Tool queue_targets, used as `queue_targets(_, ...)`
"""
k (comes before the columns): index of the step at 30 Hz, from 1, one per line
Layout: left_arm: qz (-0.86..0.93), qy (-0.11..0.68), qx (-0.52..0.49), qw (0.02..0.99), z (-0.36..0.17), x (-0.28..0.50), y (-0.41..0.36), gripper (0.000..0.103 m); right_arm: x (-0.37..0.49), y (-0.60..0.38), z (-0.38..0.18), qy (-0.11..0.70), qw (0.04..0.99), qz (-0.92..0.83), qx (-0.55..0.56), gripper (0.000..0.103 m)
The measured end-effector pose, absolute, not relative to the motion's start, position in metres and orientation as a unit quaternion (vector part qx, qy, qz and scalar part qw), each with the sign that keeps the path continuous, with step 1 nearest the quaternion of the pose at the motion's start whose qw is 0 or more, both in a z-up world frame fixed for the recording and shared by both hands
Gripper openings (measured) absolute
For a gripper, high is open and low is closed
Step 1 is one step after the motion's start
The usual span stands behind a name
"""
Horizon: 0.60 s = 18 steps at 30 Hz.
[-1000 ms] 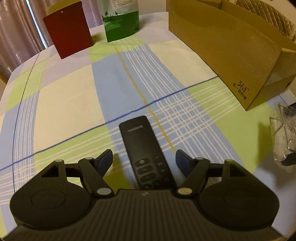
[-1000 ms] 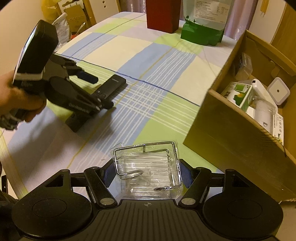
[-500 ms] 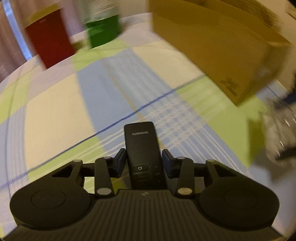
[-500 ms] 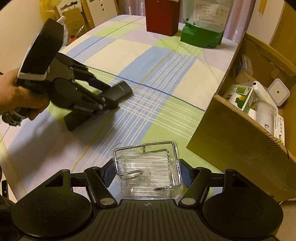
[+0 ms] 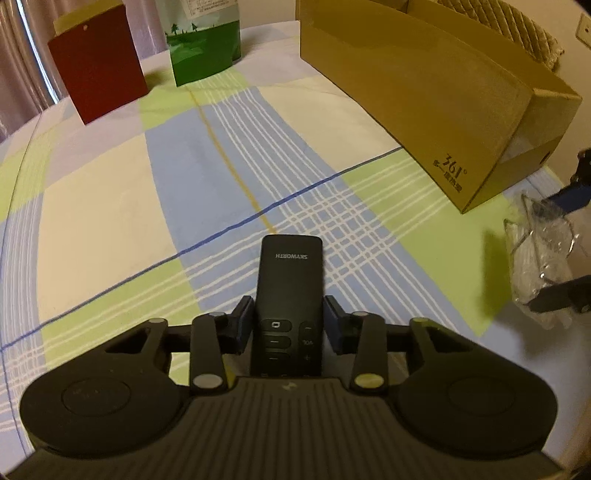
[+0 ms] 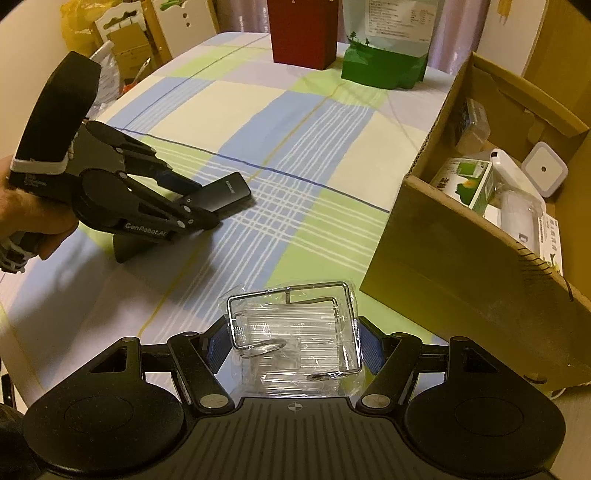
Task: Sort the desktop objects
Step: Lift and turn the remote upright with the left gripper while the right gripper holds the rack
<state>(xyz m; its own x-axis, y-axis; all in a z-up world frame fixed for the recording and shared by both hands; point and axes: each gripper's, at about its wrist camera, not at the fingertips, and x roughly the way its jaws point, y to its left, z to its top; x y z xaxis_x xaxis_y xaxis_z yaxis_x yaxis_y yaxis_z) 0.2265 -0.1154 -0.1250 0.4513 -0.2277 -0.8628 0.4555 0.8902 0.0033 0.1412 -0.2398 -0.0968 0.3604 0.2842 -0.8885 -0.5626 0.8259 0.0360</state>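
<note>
Where the right wrist view begins, at its lower edge, the right gripper (image 6: 293,349) is seen clamped on a wire rack wrapped in clear plastic (image 6: 293,334), the blue pads pressed against the wrap on both sides and the packet held above the checked tablecloth (image 6: 258,122). In the left wrist view the left gripper (image 5: 289,325) is closed on a black remote control (image 5: 289,295), which is gripped at its button end by the blue pads, while the end marked with the brand name points forward over the cloth. From the right wrist view the same remote (image 6: 221,194) is shown tilted, its far end raised off the cloth with a shadow beneath it, and the left gripper's body is held by a hand (image 6: 22,218) at the left edge. To the right, just beside the wrapped rack, an open cardboard box (image 6: 424,251) is set on the table; several items are held inside it, among them a green and white carton (image 6: 467,181) and a small white square device (image 6: 543,170). At the far end of the table a dark red box (image 6: 303,33) and a green and white pouch (image 6: 386,48) are stood upright side by side. Beyond the table's left corner, stacked cartons and a yellow bag can be made out, though not clearly.
</note>
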Motion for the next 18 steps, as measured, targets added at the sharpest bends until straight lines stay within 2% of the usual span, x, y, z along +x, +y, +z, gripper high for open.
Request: queue_targets(18,-0.228,0.465,0.133,0.845,-0.098,0.223,-0.115,0.034,0.134,-0.24,-0.079,0.486,0.83,0.24,-0.13,0.069)
